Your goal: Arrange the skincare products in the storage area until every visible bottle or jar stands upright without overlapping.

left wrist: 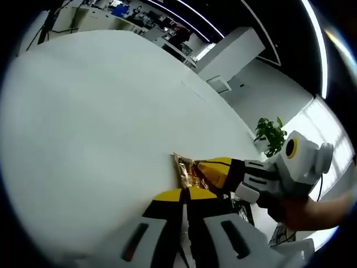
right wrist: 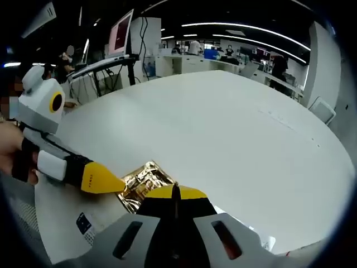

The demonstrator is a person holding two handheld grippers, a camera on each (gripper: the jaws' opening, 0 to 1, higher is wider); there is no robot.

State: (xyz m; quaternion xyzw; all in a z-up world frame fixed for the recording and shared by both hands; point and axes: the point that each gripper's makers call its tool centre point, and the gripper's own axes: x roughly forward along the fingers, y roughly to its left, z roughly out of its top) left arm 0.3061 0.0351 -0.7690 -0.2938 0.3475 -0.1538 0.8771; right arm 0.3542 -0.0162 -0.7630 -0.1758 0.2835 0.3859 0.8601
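1. Left gripper view: my left gripper [left wrist: 184, 196] rises from the bottom edge, its yellow tips pressed together with no gap between them. The tips sit at the near edge of a gold foil packet [left wrist: 189, 173] lying flat on the white table [left wrist: 95, 128]; I cannot tell whether they pinch the foil or only touch it.
2. Same view: my right gripper [left wrist: 215, 166] comes in from the right, its yellow tip resting on the packet's far side. How its jaws stand here is unclear.
3. Same view, background: a potted green plant [left wrist: 270, 134] stands beyond the table's far edge; desks and ceiling light strips lie further off.
4. Right gripper view: my right gripper [right wrist: 174, 192] has its yellow tips closed flush against each other, meeting the gold foil packet [right wrist: 140, 181] at its edge. Whether foil is caught between them is not visible.
5. Same view: my left gripper [right wrist: 109, 181] enters from the left, its yellow tip laid on the packet's left side.
6. Same view: a white sheet with a dark printed label [right wrist: 85, 223] lies just beside the packet, at the near table edge.
7. Same view, background: a monitor [right wrist: 120, 30] on a stand, beyond the white table [right wrist: 234, 128].
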